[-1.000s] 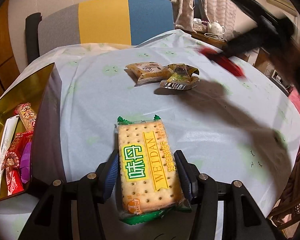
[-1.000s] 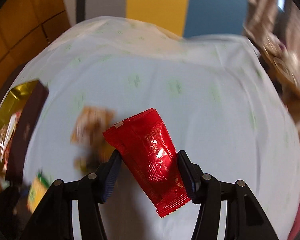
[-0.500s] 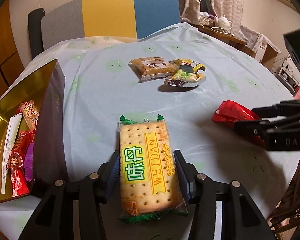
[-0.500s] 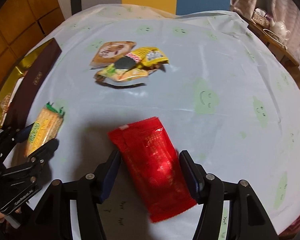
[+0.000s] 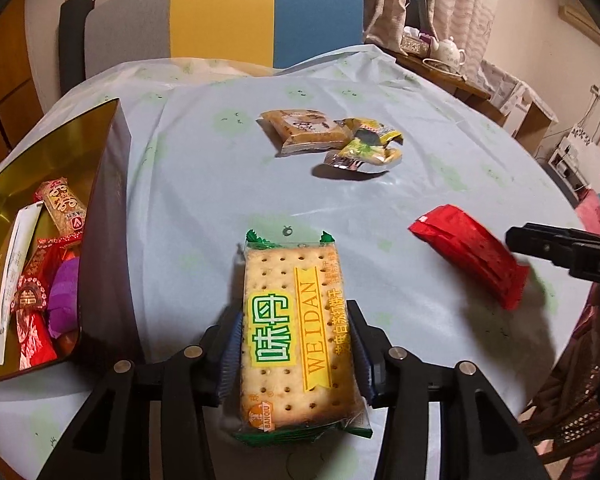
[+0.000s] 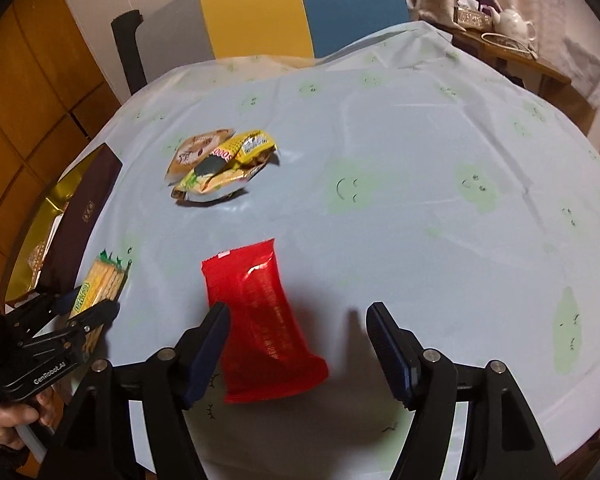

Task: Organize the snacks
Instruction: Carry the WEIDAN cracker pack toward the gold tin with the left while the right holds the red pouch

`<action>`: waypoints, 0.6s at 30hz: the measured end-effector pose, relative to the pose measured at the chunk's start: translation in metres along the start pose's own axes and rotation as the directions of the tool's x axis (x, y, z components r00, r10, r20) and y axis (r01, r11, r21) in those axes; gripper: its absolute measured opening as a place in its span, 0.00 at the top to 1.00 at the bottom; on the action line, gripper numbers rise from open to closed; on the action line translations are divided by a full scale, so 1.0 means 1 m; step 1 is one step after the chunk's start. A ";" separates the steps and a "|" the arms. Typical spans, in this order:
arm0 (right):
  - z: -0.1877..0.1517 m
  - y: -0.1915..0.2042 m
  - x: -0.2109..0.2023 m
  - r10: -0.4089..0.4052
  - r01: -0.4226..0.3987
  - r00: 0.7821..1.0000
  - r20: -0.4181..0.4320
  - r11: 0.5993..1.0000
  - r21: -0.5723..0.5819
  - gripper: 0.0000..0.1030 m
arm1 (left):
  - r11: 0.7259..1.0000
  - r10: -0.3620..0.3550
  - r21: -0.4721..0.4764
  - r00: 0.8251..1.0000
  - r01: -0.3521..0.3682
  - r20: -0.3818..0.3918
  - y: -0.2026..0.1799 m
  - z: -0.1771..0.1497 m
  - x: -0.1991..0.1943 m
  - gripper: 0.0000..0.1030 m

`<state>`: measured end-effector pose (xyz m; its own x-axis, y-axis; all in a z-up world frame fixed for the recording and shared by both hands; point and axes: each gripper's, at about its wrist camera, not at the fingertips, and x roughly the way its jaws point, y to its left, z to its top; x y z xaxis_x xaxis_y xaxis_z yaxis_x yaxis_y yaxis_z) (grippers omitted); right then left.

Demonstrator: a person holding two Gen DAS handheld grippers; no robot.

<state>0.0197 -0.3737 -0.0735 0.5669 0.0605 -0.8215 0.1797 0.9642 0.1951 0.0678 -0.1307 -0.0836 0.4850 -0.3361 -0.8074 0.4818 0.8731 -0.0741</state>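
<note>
A cracker pack [image 5: 288, 280] in a green-edged wrapper lies on the pale blue tablecloth [image 5: 204, 200]. My left gripper [image 5: 293, 336] straddles its near half. Its jaws are closing, and both blue pads touch the pack's long sides. A red foil packet [image 6: 260, 312] lies flat on the cloth to the right. My right gripper [image 6: 298, 312] hangs over the packet with its jaws opening. The left pad sits at the packet's edge and the right pad stands well off it. One right finger [image 5: 560, 244] also shows in the left wrist view, beside the red packet [image 5: 468, 252].
A dark box with a gold lining [image 5: 112, 208] stands at the left and holds several wrapped snacks [image 5: 40, 280]. A small pile of yellow and tan snack packs [image 5: 332, 136] lies further back. Behind the table are a grey, yellow and blue chair [image 5: 228, 20] and a teapot [image 5: 448, 50].
My right gripper swung across and down with the red packet, laid it on the cloth and spread its jaws off it. The left jaws narrowed onto the cracker pack.
</note>
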 end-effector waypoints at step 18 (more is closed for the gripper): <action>-0.011 0.046 0.039 -0.095 0.086 0.995 -0.041 0.981 -0.171 0.47 | 0.999 0.006 -0.054 0.987 0.003 0.159 0.017 0.013 -0.088 0.53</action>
<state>0.0406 -0.3240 -0.1023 0.5143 -0.0207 -0.8574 0.0876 0.9957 0.0285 0.0427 -0.0907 -0.0064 0.5978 -0.3832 -0.7041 0.4431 0.8899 -0.1081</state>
